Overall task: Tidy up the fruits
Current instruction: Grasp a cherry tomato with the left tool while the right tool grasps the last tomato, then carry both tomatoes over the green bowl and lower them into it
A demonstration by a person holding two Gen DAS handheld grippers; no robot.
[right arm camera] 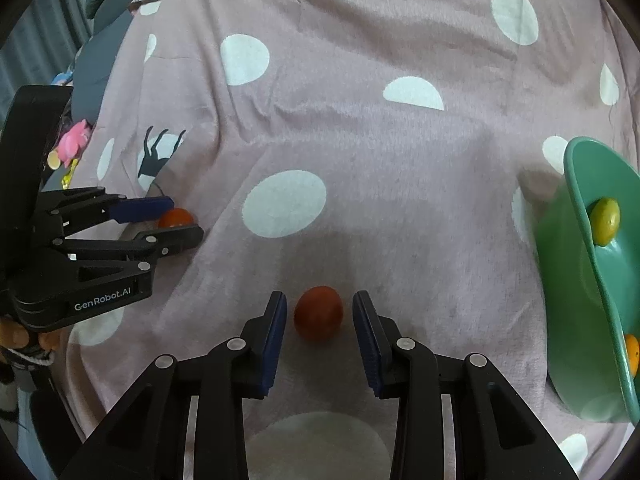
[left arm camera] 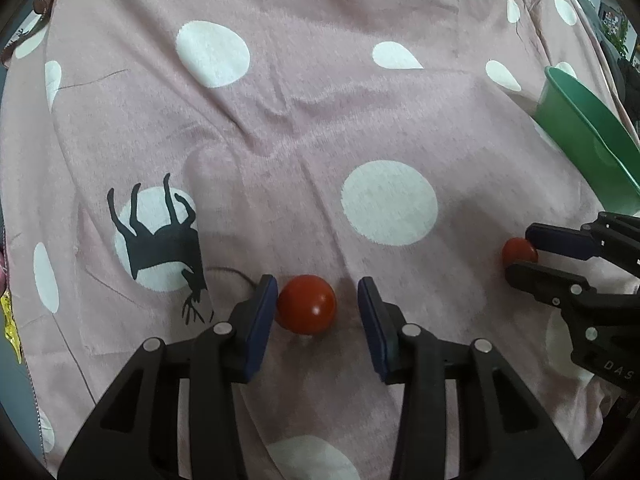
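Two red tomatoes lie on a pink blanket with white dots. One tomato (left arm camera: 306, 304) sits between the fingers of my left gripper (left arm camera: 317, 284); its left pad is at the fruit's side and a gap shows at the right pad. The other tomato (right arm camera: 319, 312) rests between the fingers of my right gripper (right arm camera: 319, 298), with a gap on both sides. Each view also shows the other hand's tool from the side: the right gripper (left arm camera: 520, 251) around its tomato (left arm camera: 518, 250), and the left gripper (right arm camera: 182, 218) around its tomato (right arm camera: 176, 218).
A green bowl (right arm camera: 576, 184) stands at the right edge and holds a yellow-green fruit (right arm camera: 605, 220) and an orange one (right arm camera: 632, 354). The same bowl (left arm camera: 580, 128) shows in the left wrist view. Small pink and yellow toys (right arm camera: 74, 140) lie off the blanket's left side.
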